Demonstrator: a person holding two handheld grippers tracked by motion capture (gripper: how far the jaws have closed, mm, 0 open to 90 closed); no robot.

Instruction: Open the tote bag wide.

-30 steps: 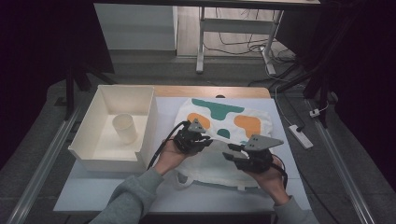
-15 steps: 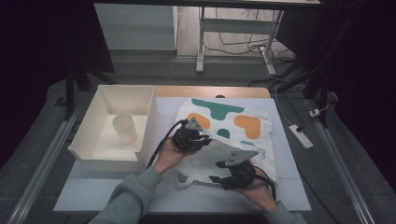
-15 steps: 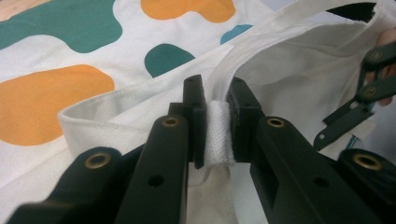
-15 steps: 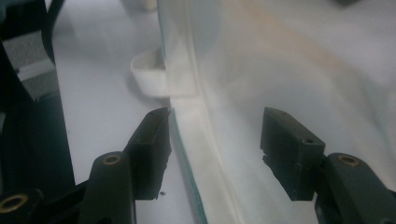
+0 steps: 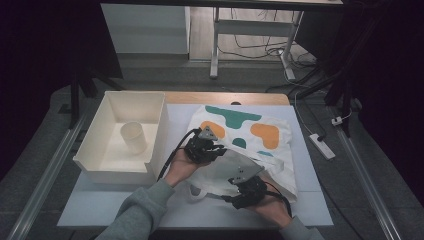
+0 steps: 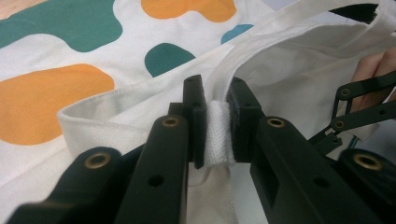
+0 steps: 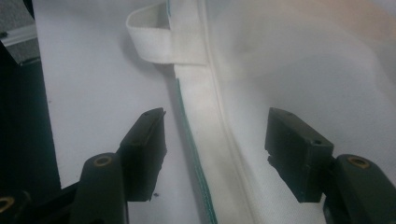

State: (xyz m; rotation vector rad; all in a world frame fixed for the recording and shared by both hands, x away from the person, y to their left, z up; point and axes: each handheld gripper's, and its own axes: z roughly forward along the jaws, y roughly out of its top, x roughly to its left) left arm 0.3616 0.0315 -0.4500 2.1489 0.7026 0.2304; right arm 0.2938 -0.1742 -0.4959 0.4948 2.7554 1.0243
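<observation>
1. High view is showing a white tote bag (image 5: 250, 145) with green and orange blobs lying flat on the table (image 5: 125, 205), directly beneath both tongs; a white bin (image 5: 97, 167) holding a cup (image 5: 134, 137) is standing off to the left gripper's outer side.
2. Left gripper (image 6: 215, 123) is clamping a doubled fold of the bag's woven handle strap (image 6: 217, 135) between nearly closed jaws; the pads are pressing on it from both sides, and the strap is running on beyond the tips toward the bag mouth.
3. Right gripper (image 7: 215, 149) is standing wide and holding nothing; its jaws have just been opening, and the bag's hemmed edge (image 7: 205, 154) is lying between them, untouched by either pad.
4. A second strap loop (image 7: 154, 44) is resting on the table ahead of the right jaws.
5. Judgement: the step in hand appears to be securing the bag's opening, with one side gripped and the other awaiting capture.
6. Next move is calling for the right gripper to settle over the hem and close squarely on it, catching one cloth layer, while the left is keeping its hold.
</observation>
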